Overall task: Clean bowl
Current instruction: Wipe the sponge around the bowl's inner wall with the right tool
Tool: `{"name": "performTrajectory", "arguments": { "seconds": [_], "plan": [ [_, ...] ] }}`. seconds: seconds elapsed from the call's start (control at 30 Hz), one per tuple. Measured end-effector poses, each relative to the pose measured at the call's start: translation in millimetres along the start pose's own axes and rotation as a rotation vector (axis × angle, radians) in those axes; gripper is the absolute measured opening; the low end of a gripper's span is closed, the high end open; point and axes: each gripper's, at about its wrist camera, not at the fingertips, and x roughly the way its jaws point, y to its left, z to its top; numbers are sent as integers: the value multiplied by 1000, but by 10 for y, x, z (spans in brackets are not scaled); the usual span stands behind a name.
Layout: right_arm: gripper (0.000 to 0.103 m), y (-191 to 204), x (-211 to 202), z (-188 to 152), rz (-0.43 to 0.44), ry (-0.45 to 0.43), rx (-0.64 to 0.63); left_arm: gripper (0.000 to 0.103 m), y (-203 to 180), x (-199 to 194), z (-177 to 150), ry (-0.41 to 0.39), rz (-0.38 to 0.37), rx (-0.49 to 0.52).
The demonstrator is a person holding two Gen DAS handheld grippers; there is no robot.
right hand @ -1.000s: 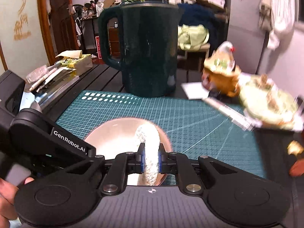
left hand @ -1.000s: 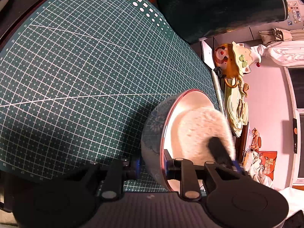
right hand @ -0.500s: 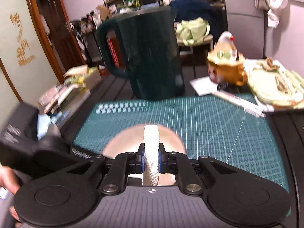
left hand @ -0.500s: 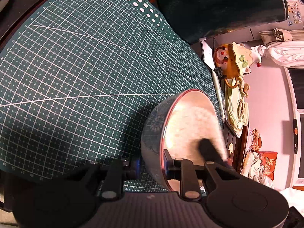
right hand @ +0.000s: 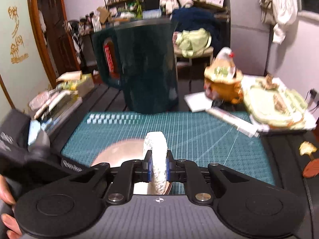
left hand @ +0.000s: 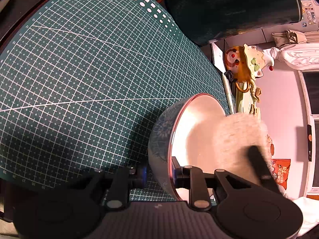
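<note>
Sponge (right hand: 156,159) now higher, edge-up

From my left wrist, the white sponge (left hand: 237,137) is smeared by motion, its edges dissolving over the bowl (left hand: 191,123); the sponge and my right gripper's dark finger hide part of the bowl's inside; my own finger hides the rim's lowest stretch; the dark kettle (left hand: 229,8) is cut off at the top edge. From my right wrist, nearly everything is blurred; the bowl (right hand: 119,151) is a pale smudge, its near part hidden behind my gripper; the lettering on my left gripper (right hand: 39,159) is unreadable; my hand (right hand: 8,215) is cut by the left edge.
</note>
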Motion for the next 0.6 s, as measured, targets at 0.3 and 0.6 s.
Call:
{"name": "performTrajectory", "arguments": {
  "seconds": [0.3, 0.6],
  "plan": [
    [11, -40, 131, -41, 97, 49, 96, 22, -25, 41, 47, 2, 0, 0],
    [11, 91, 135, -56, -30, 30, -42, 23, -9, 78, 60, 2, -7, -6]
  ]
}}
